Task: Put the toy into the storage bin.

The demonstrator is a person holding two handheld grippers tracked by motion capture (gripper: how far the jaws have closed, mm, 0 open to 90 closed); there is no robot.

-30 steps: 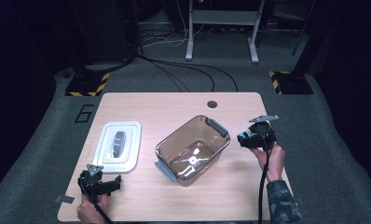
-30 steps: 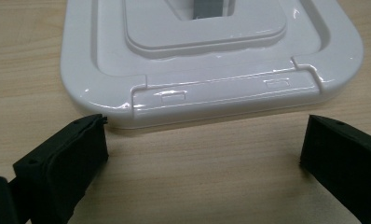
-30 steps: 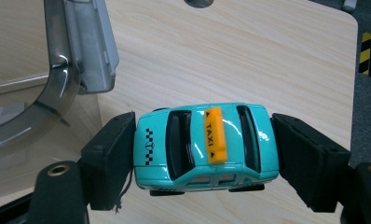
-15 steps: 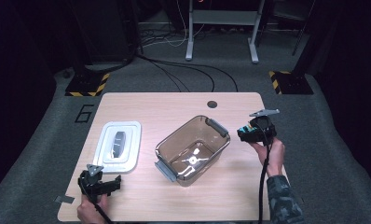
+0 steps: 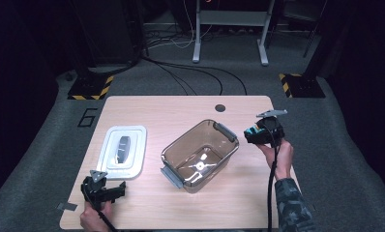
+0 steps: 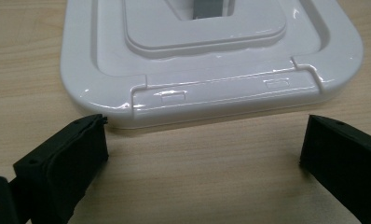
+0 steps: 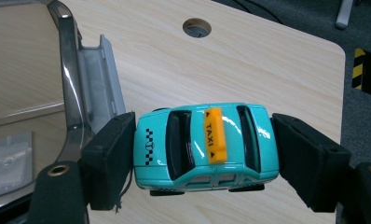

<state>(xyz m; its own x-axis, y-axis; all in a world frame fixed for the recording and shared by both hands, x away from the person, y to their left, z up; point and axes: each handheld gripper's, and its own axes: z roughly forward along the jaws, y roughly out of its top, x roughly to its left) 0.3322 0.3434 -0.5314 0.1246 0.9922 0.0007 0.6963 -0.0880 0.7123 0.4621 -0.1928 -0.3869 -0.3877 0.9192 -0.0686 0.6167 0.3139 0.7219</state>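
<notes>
My right gripper (image 7: 204, 156) is shut on a turquoise toy taxi (image 7: 193, 140) with an orange TAXI sign, one pad on each end of the car. In the high view the right gripper (image 5: 252, 136) hangs over the table's right side, just beside the grey handle (image 5: 226, 130) of a clear brownish plastic container (image 5: 185, 136). That container's rim (image 7: 70, 70) lies close on the left in the right gripper view. A white lid (image 5: 137, 145) lies flat at the left. My left gripper (image 6: 202, 154) stands open on the table at the lid's (image 6: 211, 88) near edge, with nothing between its fingers.
The wooden table (image 5: 147, 111) has a round cable hole (image 5: 220, 108) near its far edge. The container holds a small clear packet (image 7: 9, 163) on its bottom. Grey carpet with cables and yellow-black floor markers (image 5: 297, 84) surrounds the table.
The right gripper with the taxi has edged slightly toward the far side of the table. The left gripper has stayed in place.
</notes>
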